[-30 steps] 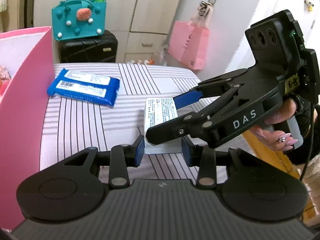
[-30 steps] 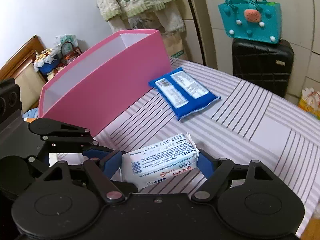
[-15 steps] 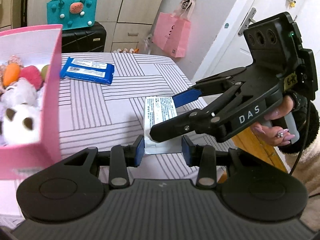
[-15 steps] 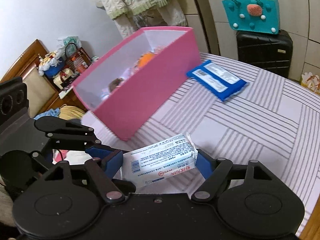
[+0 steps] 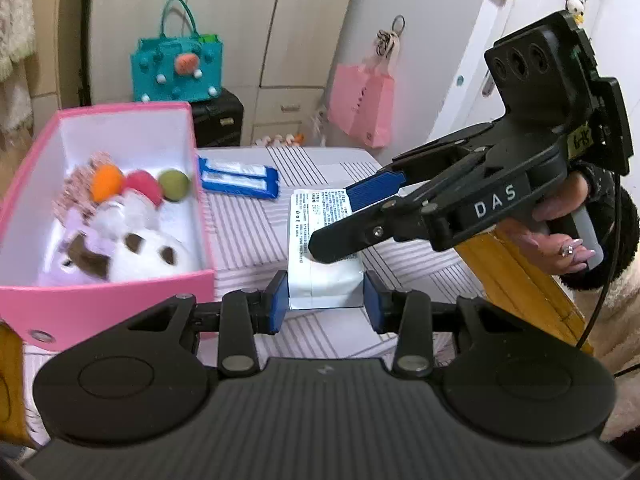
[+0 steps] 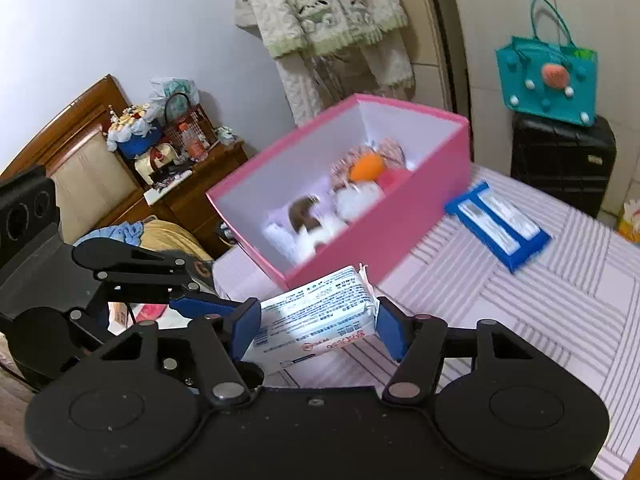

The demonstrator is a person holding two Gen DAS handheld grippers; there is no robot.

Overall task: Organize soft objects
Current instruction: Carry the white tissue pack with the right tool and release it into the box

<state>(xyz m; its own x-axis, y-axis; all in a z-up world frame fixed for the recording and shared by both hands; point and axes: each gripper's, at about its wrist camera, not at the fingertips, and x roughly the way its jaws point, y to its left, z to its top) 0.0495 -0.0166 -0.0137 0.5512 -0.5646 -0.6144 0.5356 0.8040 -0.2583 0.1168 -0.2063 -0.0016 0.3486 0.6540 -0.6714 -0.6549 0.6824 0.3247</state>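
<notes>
A white tissue pack (image 5: pixel 320 240) is held above the striped table by both grippers. My left gripper (image 5: pixel 325 294) is shut on its near end. My right gripper (image 6: pixel 316 326) is shut across its length, and the pack (image 6: pixel 316 316) fills its jaws. The right gripper (image 5: pixel 360 220) reaches in from the right in the left wrist view. A pink box (image 5: pixel 100 292) stands to the left, holding plush toys (image 5: pixel 132 248) and coloured soft balls (image 5: pixel 140 182). It also shows in the right wrist view (image 6: pixel 400 216). A blue wipes pack (image 5: pixel 238 178) lies flat beyond the box, also seen in the right wrist view (image 6: pixel 498 226).
The striped table (image 6: pixel 540 300) extends right of the box. A black suitcase (image 6: pixel 560 164) with a teal bag (image 6: pixel 548 80) on top stands behind the table. A pink bag (image 5: pixel 362 106) hangs at the wall. A wooden bed frame and cluttered nightstand (image 6: pixel 180 160) lie left.
Both grippers have lifted the tissue pack well above the table. The inside of the pink box, hidden before, now shows from above with its toys.
</notes>
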